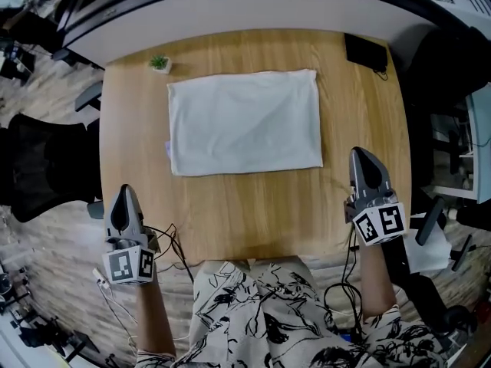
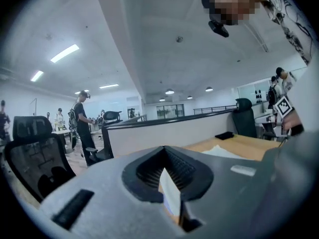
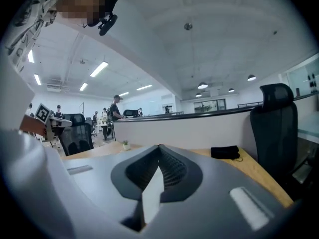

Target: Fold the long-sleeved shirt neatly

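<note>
A white shirt, folded into a flat rectangle, lies in the middle of the wooden table. My left gripper hovers off the table's near left corner, jaws shut with nothing between them. My right gripper is raised near the table's right edge, also shut and empty. Both are well clear of the shirt and point about level toward the far side. In the left gripper view a corner of the shirt shows past the closed jaws. In the right gripper view the closed jaws fill the foreground.
A small potted plant stands at the far left corner and a black pouch at the far right. A curved white partition runs behind the table. A black office chair stands left, another chair right. People stand in the background.
</note>
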{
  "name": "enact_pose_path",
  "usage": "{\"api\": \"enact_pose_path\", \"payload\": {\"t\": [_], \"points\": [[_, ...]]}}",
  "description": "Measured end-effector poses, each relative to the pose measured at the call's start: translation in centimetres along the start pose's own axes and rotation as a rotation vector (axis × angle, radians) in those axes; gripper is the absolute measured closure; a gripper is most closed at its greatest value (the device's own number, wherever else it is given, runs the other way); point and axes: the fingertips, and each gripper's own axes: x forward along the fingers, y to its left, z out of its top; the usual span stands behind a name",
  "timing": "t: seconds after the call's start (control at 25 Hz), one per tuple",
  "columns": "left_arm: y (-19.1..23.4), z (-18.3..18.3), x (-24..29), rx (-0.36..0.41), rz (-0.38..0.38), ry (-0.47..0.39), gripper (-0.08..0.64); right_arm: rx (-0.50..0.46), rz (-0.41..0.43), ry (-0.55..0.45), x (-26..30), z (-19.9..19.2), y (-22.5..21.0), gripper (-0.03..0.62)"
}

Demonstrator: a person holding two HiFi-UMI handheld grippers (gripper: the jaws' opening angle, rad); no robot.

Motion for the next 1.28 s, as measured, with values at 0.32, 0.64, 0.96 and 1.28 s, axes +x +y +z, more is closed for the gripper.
{"api": "enact_pose_path", "payload": {"t": [0.32,0.64,0.96,1.28], "points": [[-0.5,7.1,-3.5,0.007,-0.075,-0.211,0.560,-0.030,-0.084,-0.206,-5.1,7.8,2.9,0.587],[-0.3,11.3,-8.2,-0.013,-0.167,-0.353,0.560,-0.114,-0.118,-0.253,-9.9,12.1,9.3,0.586],[1.9,12.4,-13.4,-0.007,-0.159,-0.383,0.558,-0.155,-0.145,-0.289,-14.7,14.5,14.6,0.586],[3.1,13.3,-19.3,-0.034,-0.198,-0.461,0.558,-0.172,-0.188,-0.343,-20.3,15.6,19.1,0.586]]}}
